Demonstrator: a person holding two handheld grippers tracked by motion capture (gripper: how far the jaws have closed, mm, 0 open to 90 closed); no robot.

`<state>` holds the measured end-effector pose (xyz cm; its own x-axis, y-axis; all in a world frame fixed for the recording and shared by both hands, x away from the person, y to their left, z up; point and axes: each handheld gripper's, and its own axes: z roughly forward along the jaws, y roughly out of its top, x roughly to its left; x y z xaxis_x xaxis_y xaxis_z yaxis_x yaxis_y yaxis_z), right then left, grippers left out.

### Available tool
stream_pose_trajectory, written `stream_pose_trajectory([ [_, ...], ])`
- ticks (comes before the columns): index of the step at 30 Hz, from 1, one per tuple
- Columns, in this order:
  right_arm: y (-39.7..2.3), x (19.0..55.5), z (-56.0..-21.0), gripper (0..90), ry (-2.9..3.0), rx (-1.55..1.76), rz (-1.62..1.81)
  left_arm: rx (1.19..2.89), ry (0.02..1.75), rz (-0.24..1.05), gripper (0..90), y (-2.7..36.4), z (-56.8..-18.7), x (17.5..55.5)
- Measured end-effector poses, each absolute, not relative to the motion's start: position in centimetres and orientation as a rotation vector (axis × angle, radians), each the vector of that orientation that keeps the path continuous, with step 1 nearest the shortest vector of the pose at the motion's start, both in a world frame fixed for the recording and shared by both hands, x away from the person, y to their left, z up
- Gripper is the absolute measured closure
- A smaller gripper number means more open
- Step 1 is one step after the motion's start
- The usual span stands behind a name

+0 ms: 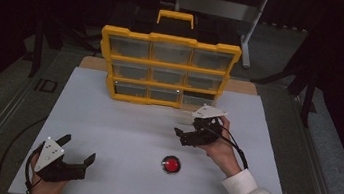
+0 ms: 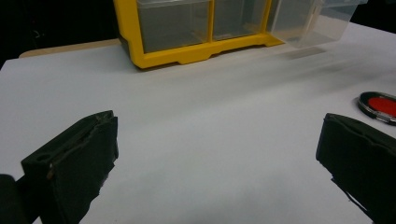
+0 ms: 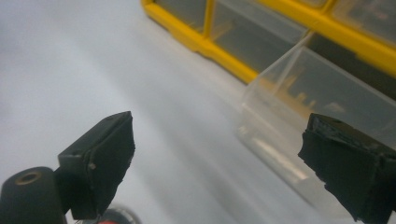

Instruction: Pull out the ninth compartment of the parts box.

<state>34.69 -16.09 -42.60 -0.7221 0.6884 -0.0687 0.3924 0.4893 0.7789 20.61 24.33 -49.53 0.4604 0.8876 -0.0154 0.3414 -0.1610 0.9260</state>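
**Drawer out, disc not yet picked up**

The bottom-right clear drawer (image 3: 317, 121) of the yellow organizer (image 1: 167, 69) stood pulled partway out, just ahead of my right gripper (image 1: 186, 133) and slightly to one side of its line. I saw nothing inside it from that gripper's own view, though the far end was blurred. My right jaws stood wide apart with nothing between them, free of the drawer front. So I judged the opening step done and the filling step not begun.

The small red disc with a dark rim (image 1: 170, 165) lay on the white table (image 1: 119, 135), behind my right gripper toward my body and well apart from the drawer. Neither tool touched it. It seemed the likely thing to fetch next, and if so, picking it up, placing it in the drawer and pushing the drawer shut were all left.

My left gripper (image 1: 79, 151) rested far off at the near corner, jaws spread and empty, with the disc off to its right.

The other eight drawers sat closed in their frame; through the clear fronts I could not tell whether they held anything.
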Motion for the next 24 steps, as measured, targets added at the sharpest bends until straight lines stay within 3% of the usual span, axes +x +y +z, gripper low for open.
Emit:
stream_pose_trajectory([
  [24, -15.57, 34.42, -43.38, 9.5, 2.608, 0.822, 1.038, 1.725, 1.061, 0.694, 0.0, 24.34, -49.54, 20.59],
])
